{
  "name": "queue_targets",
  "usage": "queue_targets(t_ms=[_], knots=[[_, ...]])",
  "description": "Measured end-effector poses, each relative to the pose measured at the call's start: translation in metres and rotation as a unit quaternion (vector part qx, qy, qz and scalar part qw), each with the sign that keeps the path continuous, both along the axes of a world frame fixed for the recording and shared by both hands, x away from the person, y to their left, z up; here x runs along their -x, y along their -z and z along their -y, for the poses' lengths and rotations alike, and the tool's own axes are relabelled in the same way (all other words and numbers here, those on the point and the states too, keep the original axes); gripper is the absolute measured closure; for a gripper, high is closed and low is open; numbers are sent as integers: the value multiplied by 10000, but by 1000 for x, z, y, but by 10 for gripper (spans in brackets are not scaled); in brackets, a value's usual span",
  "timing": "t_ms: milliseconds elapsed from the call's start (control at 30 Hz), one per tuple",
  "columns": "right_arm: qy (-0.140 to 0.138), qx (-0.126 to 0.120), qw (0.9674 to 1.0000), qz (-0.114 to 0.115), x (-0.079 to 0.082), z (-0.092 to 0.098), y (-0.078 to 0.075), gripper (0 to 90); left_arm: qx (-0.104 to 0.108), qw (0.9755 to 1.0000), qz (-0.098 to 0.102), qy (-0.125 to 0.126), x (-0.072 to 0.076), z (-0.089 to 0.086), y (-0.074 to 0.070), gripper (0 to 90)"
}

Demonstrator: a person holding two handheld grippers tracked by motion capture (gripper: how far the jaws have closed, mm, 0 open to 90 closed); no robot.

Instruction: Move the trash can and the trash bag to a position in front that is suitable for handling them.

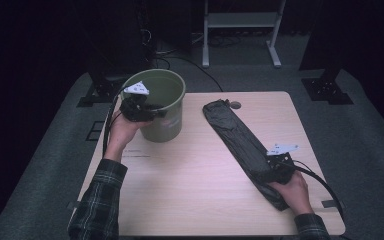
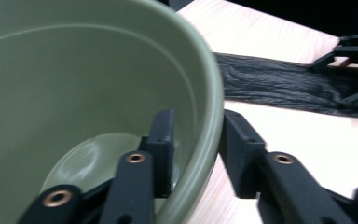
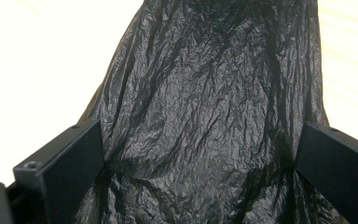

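With my left gripper pinching the green bucket rim at the table's far left, my right gripper clamps the black bin bag; I should lift slowly.

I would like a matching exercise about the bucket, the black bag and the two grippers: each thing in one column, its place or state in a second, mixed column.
Things:
1. green bucket
2. black plastic bag
3. left gripper
4. right gripper

Places or states:
A. jaws on both sides of the bag's near end
B. stands upright, nothing inside
C. one jaw inside the bucket's rim, one outside
D. lies flat, stretched across the table

Pairs: 1-B, 2-D, 3-C, 4-A
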State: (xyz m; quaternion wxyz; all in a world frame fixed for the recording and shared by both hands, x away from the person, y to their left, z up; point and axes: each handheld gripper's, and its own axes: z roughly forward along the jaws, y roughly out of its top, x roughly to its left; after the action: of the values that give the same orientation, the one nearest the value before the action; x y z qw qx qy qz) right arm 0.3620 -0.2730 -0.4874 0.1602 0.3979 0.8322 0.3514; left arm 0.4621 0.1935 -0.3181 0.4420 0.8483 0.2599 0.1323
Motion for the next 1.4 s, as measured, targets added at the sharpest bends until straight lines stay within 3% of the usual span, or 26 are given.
queue_targets(t_ms=[400, 767, 1100, 1400], knots=[[0, 1, 10000, 1, 0, 0, 0, 0, -162, 9998, 39, 128, 6, 7, -3, 739], [1, -1, 10000, -3, 0, 0, 0, 0, -173, 9984, 65, 527, 19, 22, -6, 743], [10, -8, 10000, -10, 0, 0, 0, 0, -170, 9955, 150, 919, 48, 41, -5, 742], [2, 0, 10000, 9, 0, 0, 0, 0, -195, 9907, 294, 1315, 82, 59, 0, 743]])
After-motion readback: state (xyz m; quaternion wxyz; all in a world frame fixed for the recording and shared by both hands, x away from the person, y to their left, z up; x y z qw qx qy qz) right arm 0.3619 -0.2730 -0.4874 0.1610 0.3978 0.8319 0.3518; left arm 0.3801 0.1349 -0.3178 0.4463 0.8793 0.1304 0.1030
